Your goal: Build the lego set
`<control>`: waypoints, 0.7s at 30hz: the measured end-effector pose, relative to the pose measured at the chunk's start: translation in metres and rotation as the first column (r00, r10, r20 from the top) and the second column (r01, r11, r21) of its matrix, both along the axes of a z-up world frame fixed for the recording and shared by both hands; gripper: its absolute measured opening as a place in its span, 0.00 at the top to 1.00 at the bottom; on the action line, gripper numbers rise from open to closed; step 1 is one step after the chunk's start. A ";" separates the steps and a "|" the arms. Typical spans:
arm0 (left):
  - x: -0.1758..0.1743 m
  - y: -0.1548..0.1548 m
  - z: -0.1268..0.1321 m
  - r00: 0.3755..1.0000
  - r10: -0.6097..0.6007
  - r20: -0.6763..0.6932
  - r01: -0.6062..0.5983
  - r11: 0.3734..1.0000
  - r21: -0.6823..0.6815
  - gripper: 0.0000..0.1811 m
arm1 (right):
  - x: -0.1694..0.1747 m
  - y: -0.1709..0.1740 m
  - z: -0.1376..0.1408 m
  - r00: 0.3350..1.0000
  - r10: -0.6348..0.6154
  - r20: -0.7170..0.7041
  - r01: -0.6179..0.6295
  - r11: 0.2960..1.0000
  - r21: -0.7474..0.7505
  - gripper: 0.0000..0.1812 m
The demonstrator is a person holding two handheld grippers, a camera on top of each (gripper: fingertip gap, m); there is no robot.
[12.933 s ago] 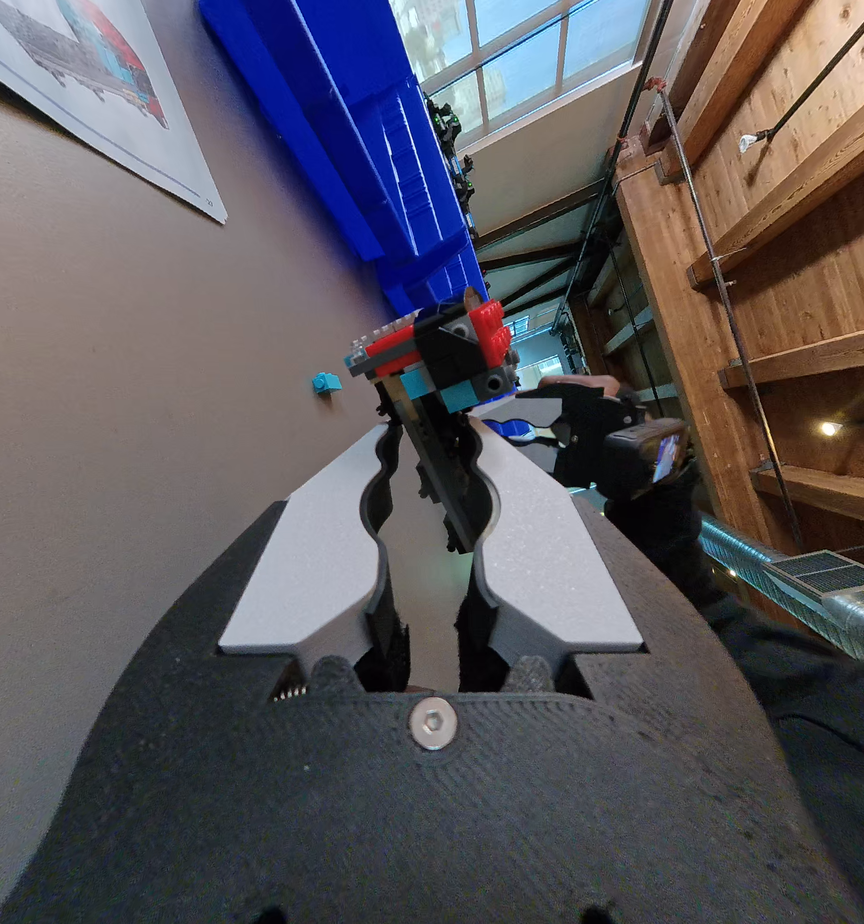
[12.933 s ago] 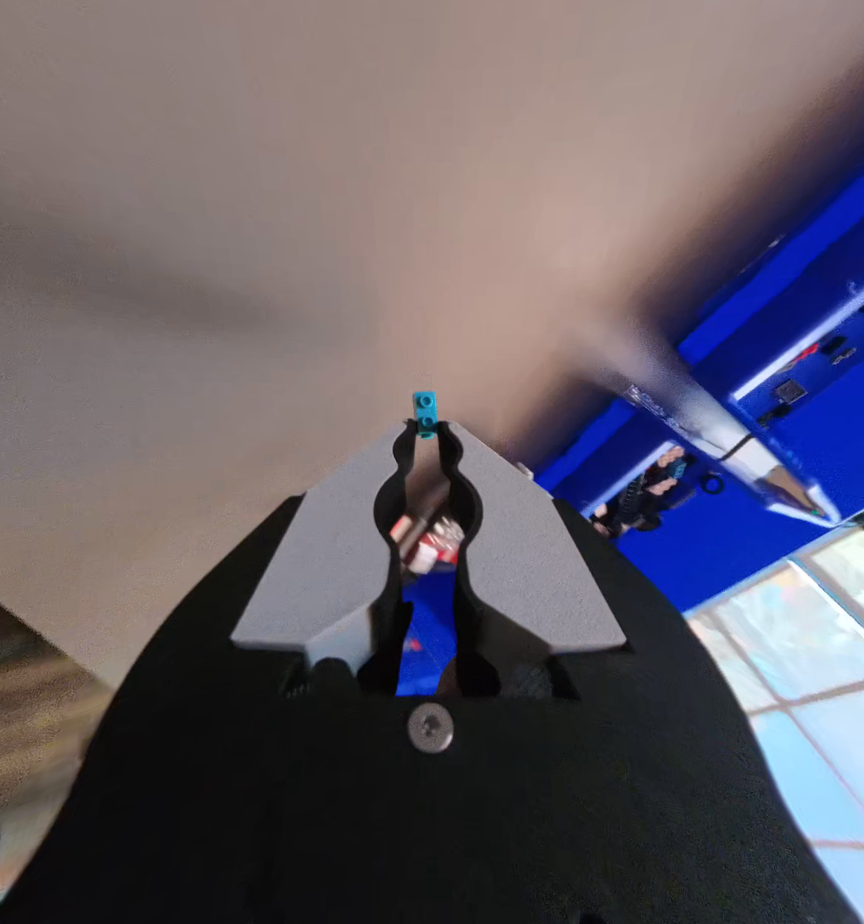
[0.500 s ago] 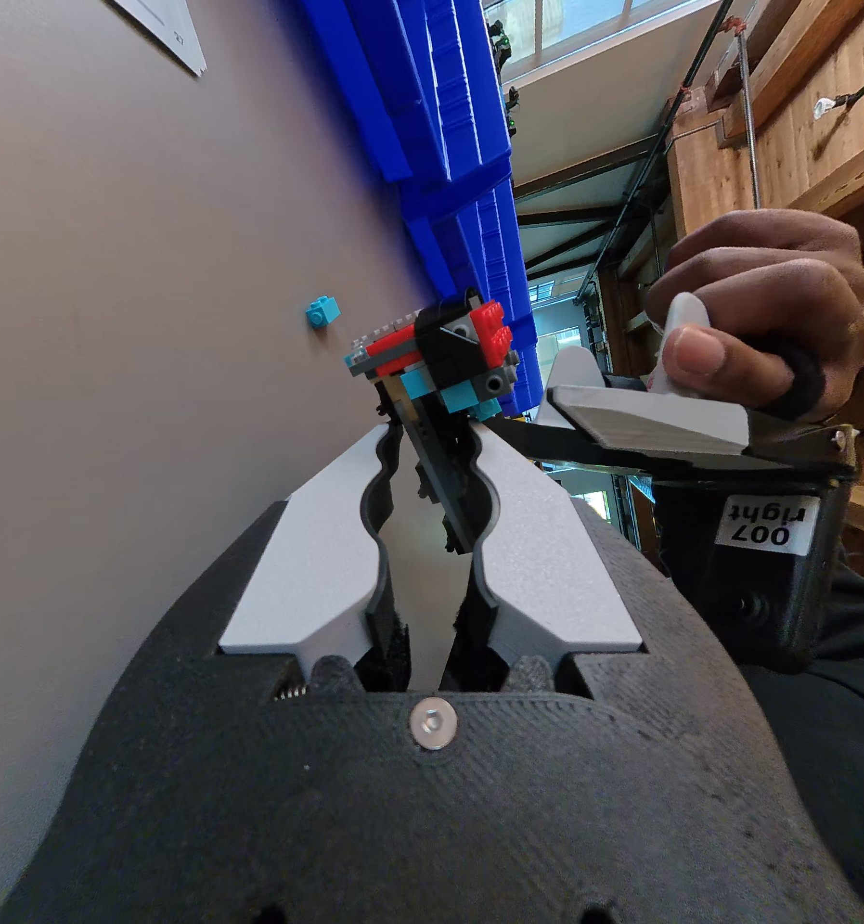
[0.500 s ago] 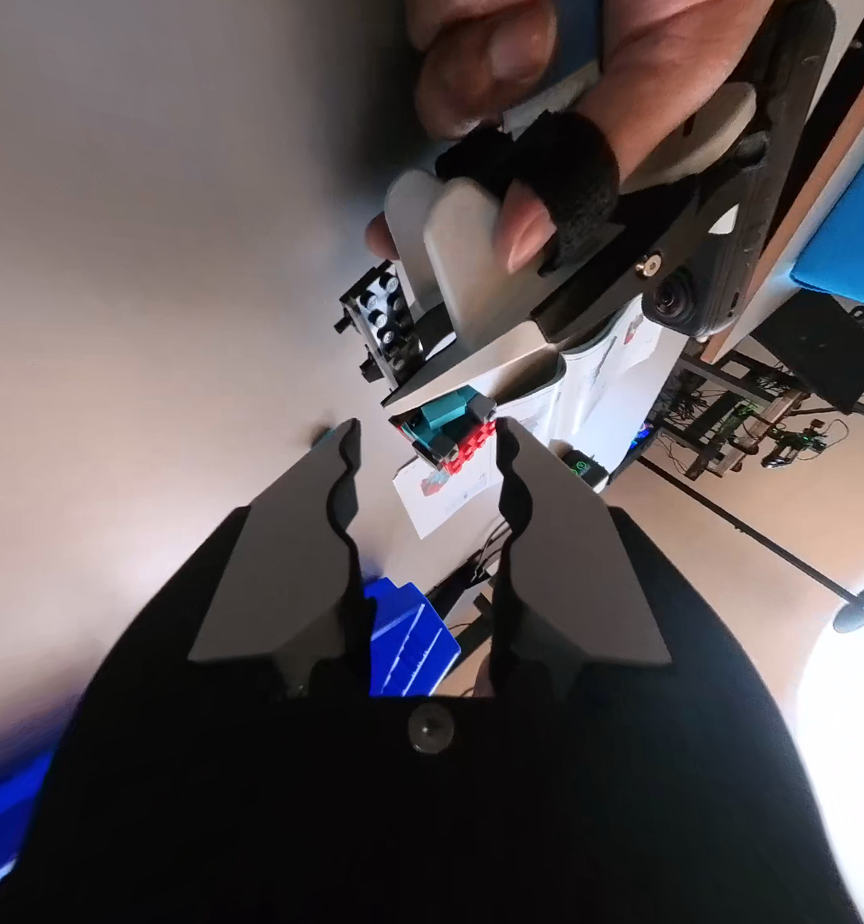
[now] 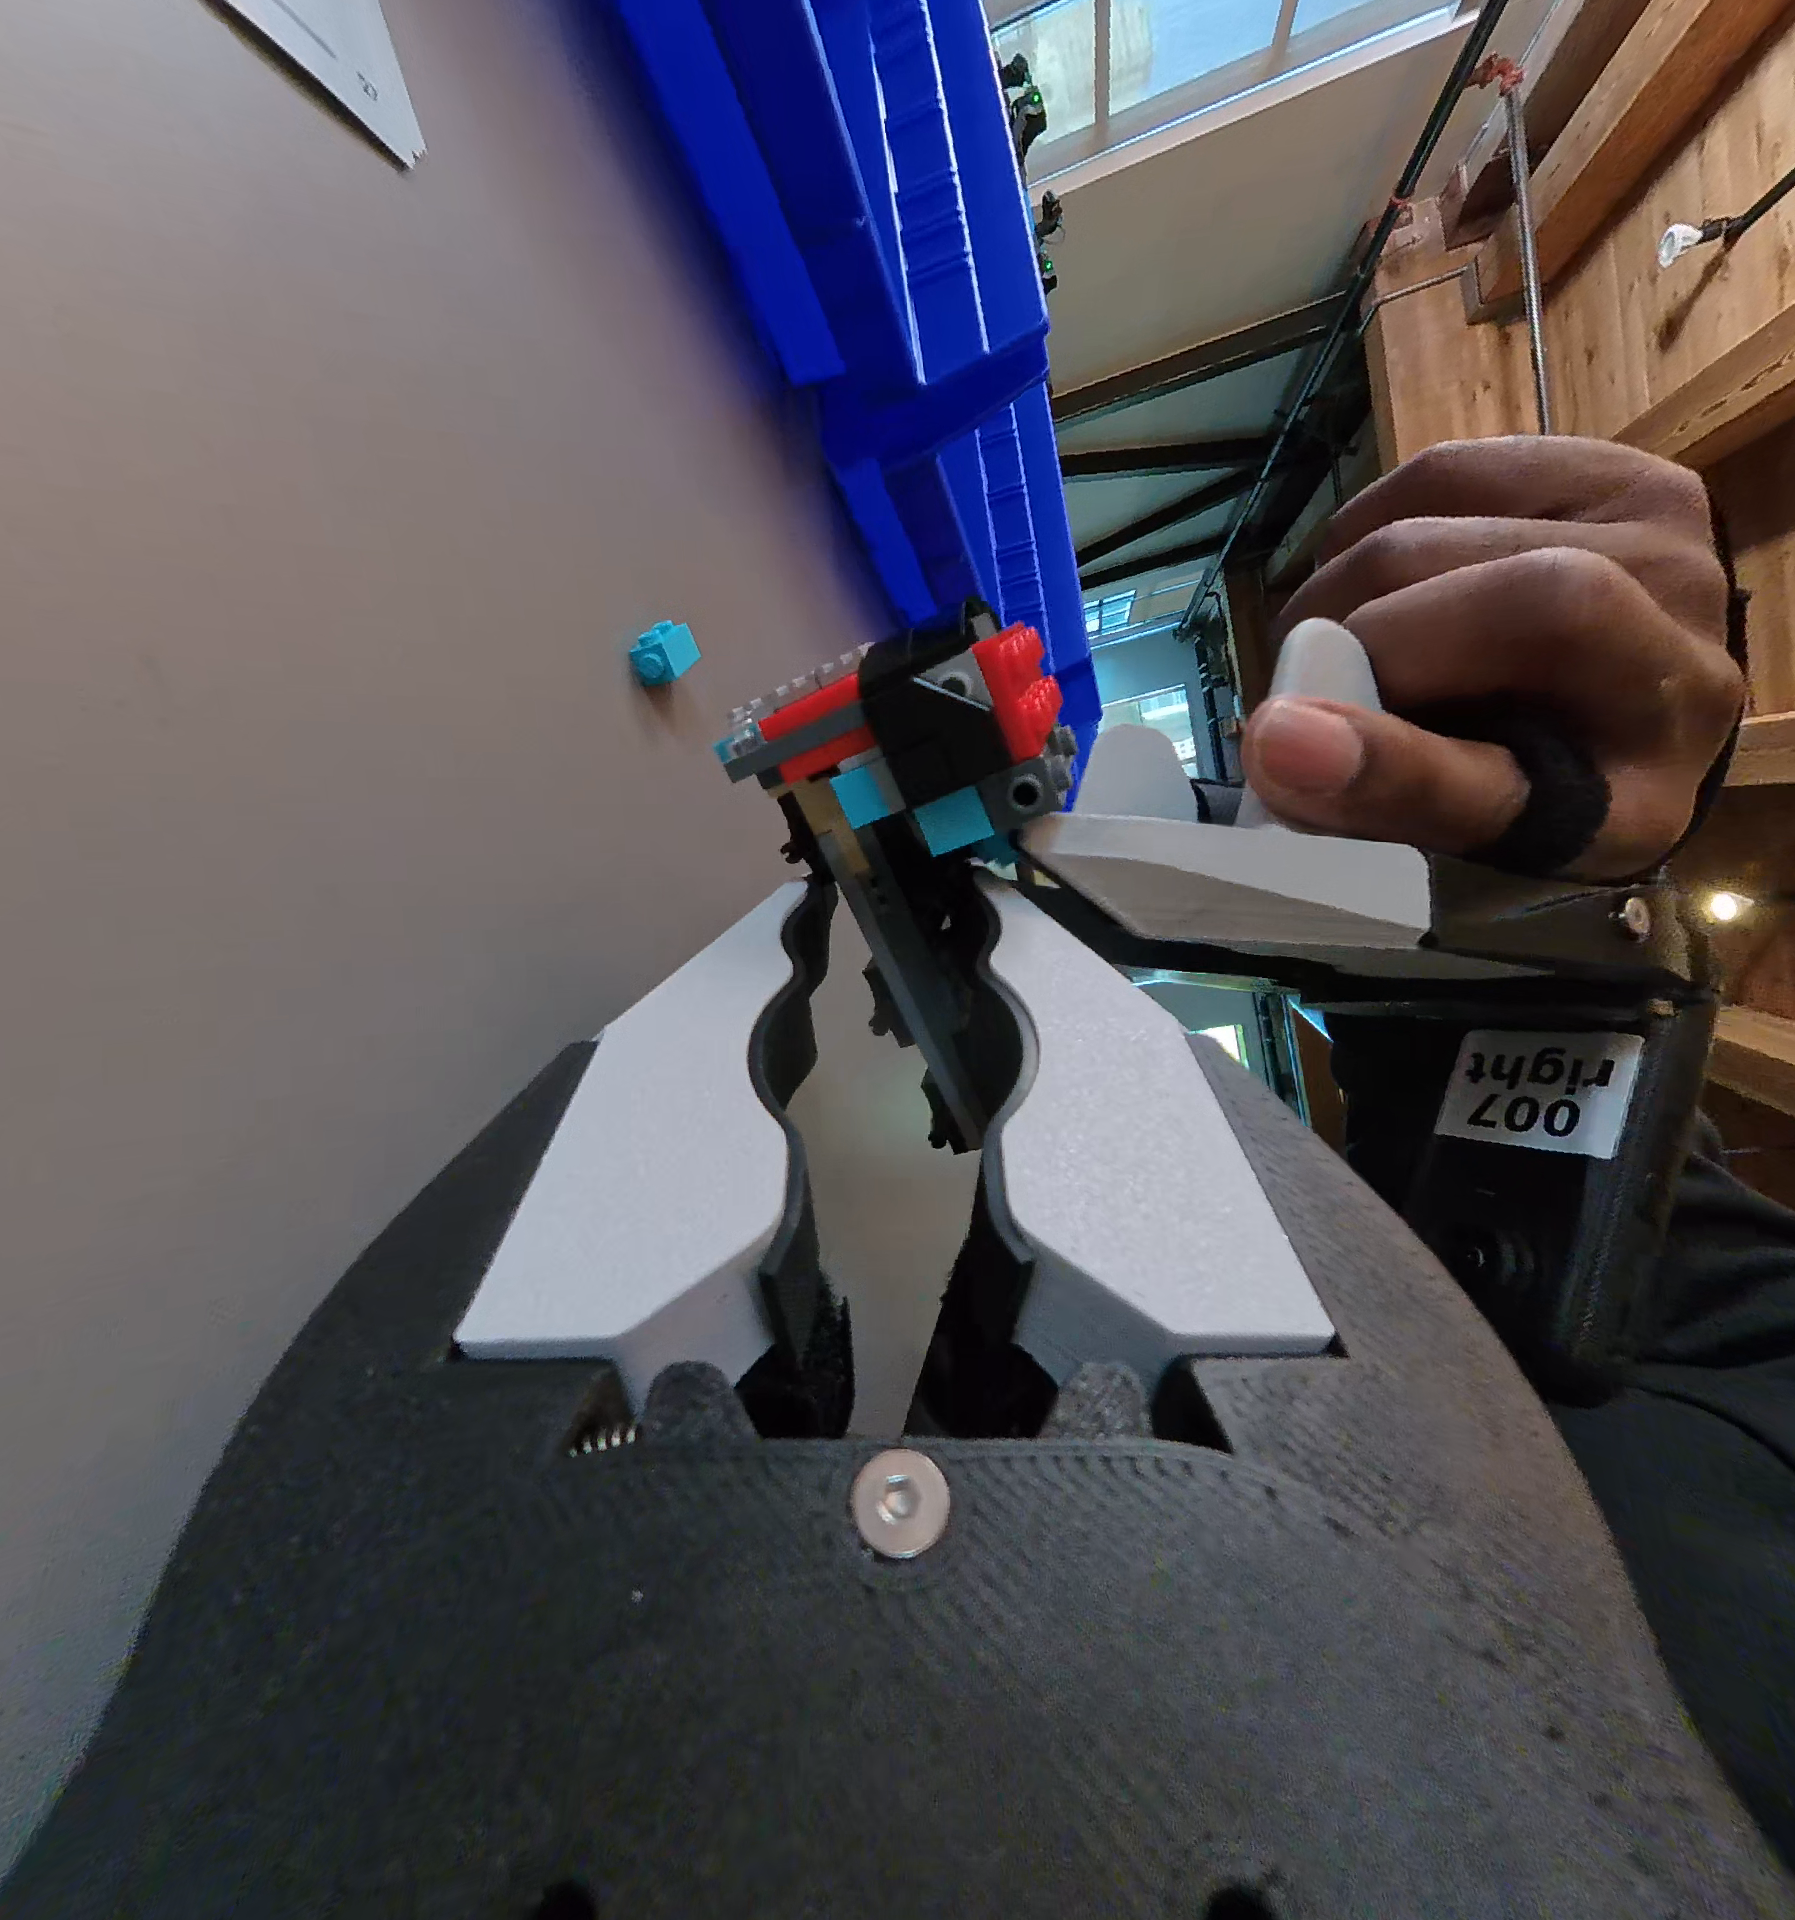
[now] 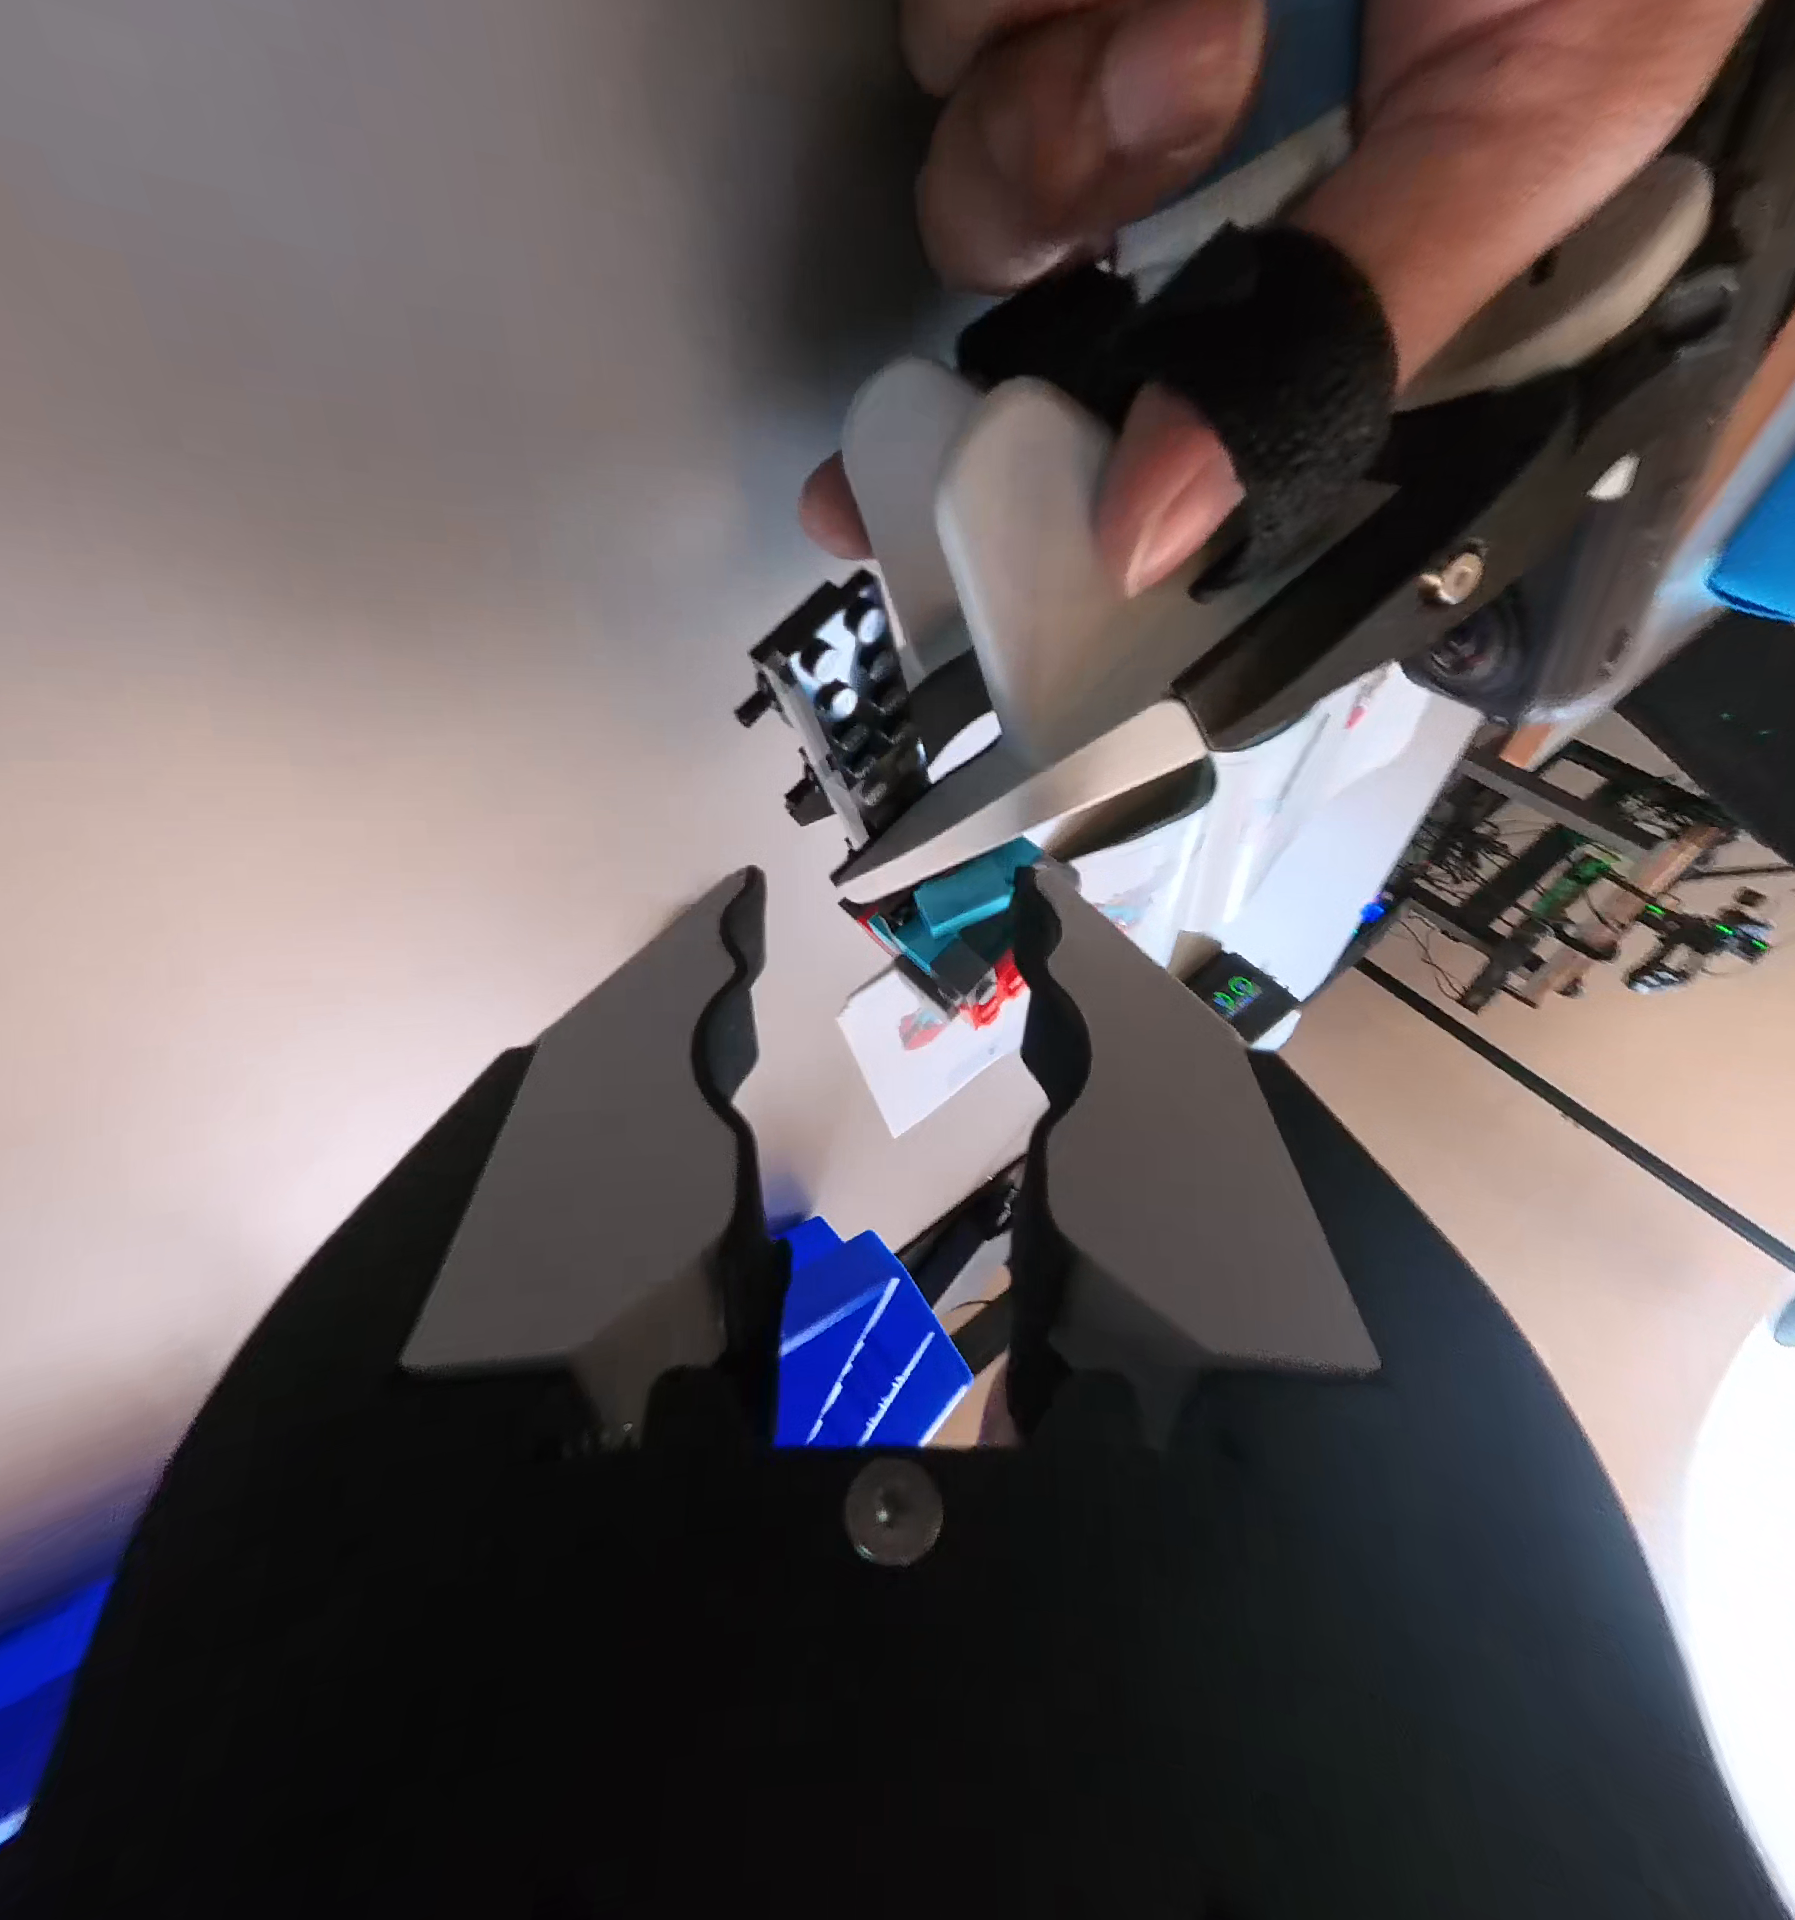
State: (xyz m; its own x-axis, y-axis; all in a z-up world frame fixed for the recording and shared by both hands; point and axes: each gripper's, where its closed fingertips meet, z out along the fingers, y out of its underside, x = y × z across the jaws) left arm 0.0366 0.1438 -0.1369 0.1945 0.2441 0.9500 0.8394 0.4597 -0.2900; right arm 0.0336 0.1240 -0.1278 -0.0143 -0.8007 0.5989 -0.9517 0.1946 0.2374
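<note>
My left gripper [image 5: 898, 899] is shut on the dark grey base plate of the lego model [image 5: 903, 748] and holds it above the table. The model has red, black, teal and grey bricks on top. In the right wrist view the model [image 6: 960, 925] shows under the left gripper's fingers [image 6: 1038, 644], with its black studded plate [image 6: 851, 707] sticking out behind. My right gripper [image 6: 888, 894] is open and empty, its right fingertip against the model's teal side. It comes in from the right in the left wrist view [image 5: 1064, 821]. A loose teal brick [image 5: 662, 655] lies on the table.
Blue bins [image 5: 924, 312] stand along the table's far edge, and another blue bin [image 6: 851, 1351] shows behind my right gripper. An instruction sheet [image 6: 924, 1049] lies on the table [image 5: 249, 727], and a second sheet [image 5: 342, 83] farther off. A hand [image 5: 1495, 665] grips the right tool. Both grippers' tips are close together, under 4 cm apart.
Since 12.9 s ago my right gripper has let go of its small teal brick and come up to the model. In the last half second it moved closer and its jaws narrowed slightly.
</note>
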 end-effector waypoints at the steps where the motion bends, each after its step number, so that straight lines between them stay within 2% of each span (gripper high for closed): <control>1: 0.000 -0.001 0.000 1.000 0.003 0.001 -0.003 1.000 0.004 0.87 | -0.001 -0.001 0.001 1.000 0.000 -0.006 0.000 1.000 -0.011 0.73; 18: -0.002 -0.003 0.003 1.000 0.016 0.001 -0.016 0.999 0.039 0.87 | -0.011 -0.002 0.008 0.997 -0.029 -0.067 0.019 0.990 -0.139 0.75; 21: -0.002 -0.004 0.003 1.000 0.020 -0.001 -0.020 0.999 0.036 0.87 | -0.013 -0.003 0.014 0.996 -0.075 -0.040 0.066 0.979 -0.190 0.76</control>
